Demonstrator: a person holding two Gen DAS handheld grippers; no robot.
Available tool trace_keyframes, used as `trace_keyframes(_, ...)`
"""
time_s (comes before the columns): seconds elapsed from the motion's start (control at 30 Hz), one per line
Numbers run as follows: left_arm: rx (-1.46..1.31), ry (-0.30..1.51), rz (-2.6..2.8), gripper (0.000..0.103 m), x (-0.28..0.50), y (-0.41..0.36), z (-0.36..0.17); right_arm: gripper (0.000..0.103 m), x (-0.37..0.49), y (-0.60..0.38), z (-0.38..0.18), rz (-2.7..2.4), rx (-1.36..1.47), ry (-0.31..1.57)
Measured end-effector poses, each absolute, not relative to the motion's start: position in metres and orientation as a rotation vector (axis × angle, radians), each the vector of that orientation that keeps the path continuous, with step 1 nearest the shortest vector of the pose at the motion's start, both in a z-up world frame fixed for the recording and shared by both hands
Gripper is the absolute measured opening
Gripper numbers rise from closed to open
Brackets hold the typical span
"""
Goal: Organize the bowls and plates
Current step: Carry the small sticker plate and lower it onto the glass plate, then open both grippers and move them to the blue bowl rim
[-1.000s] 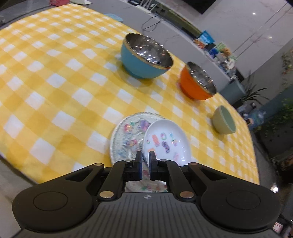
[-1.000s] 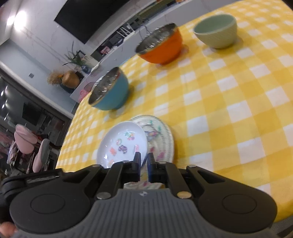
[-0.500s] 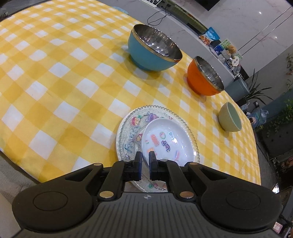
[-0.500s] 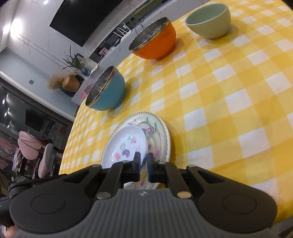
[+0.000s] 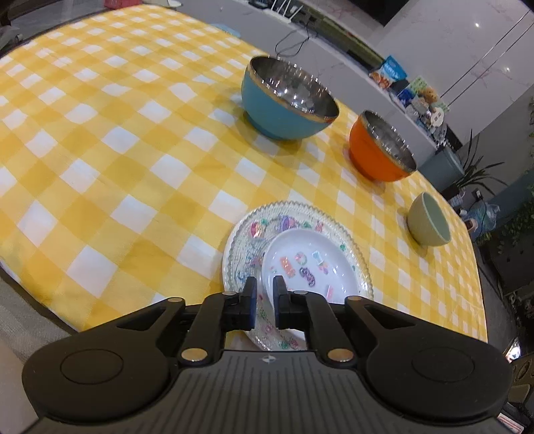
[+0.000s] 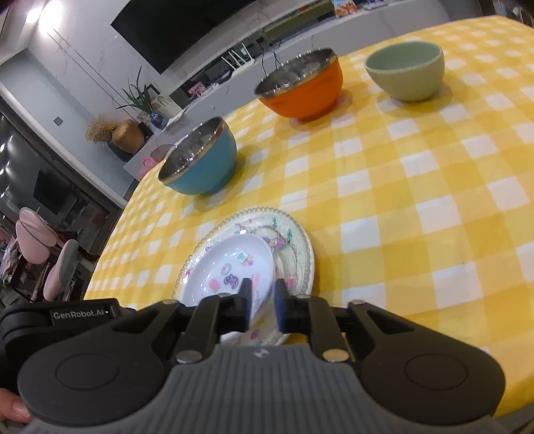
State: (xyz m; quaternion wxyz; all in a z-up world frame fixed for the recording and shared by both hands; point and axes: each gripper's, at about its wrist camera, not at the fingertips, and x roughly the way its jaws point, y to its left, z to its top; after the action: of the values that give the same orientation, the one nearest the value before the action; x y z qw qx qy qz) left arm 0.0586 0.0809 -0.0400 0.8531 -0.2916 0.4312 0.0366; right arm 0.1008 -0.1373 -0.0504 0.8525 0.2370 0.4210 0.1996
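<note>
My left gripper (image 5: 264, 289) is opening, a narrow gap over the near rim of the beaded glass plate (image 5: 248, 233), pads not pressing. My right gripper (image 6: 263, 293) is opening too, the white sticker plate (image 6: 213, 267) rim between its fingers, released. The white plate lies on the glass plate on the yellow checked tablecloth (image 5: 100, 133).

Beyond the yellow checked tablecloth (image 6: 417, 187), a long white counter (image 6: 213, 91) against pale marbled wall; above the counter, a dark screen (image 6: 200, 30); left of it, a gold vase (image 6: 128, 135), pink chairs (image 6: 36, 230) lower.
</note>
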Motion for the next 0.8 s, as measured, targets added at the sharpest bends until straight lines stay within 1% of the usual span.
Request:
trace_keyframes(0.03,-0.614,0.899,0.073,0.014,0.058,0.081,-0.038,0.022,0.100,-0.137,-0.048,0.420,0.489,0.872)
trace_keyframes(0.13,-0.607,0.892,0.078,0.015,0.057,0.080,-0.035,0.024,0.098,-0.136,-0.039,0.410,0.434,0.833)
trace_keyframes(0.2,-0.598,0.883,0.102,0.016,0.057,0.080,-0.030,0.028,0.098,-0.135,-0.032,0.404,0.407,0.805)
trace_keyframes(0.27,-0.579,0.860,0.122,0.018,0.058,0.078,-0.021,0.034,0.100,-0.134,-0.025,0.401,0.400,0.786)
trace_keyframes(0.33,-0.551,0.850,0.123,0.021,0.062,0.078,-0.012,0.035,0.104,-0.131,-0.018,0.408,0.401,0.771)
trace_keyframes(0.4,-0.538,0.854,0.117,0.022,0.071,0.080,-0.002,0.036,0.110,-0.127,-0.011,0.413,0.392,0.765)
trace_keyframes(0.47,-0.544,0.840,0.117,0.022,0.081,0.087,0.007,0.041,0.118,-0.121,-0.004,0.418,0.377,0.759)
trace_keyframes(0.57,-0.523,0.814,0.133,0.022,0.101,0.099,0.022,0.041,0.133,-0.114,0.007,0.421,0.368,0.747)
trace_keyframes(0.63,-0.514,0.801,0.141,0.027,0.115,0.106,0.030,0.041,0.146,-0.109,0.013,0.410,0.362,0.750)
trace_keyframes(0.77,-0.510,0.793,0.181,0.031,0.146,0.120,0.037,0.041,0.175,-0.094,0.019,0.386,0.347,0.768)
trace_keyframes(0.8,-0.508,0.801,0.192,0.034,0.155,0.123,0.037,0.041,0.182,-0.090,0.020,0.379,0.343,0.772)
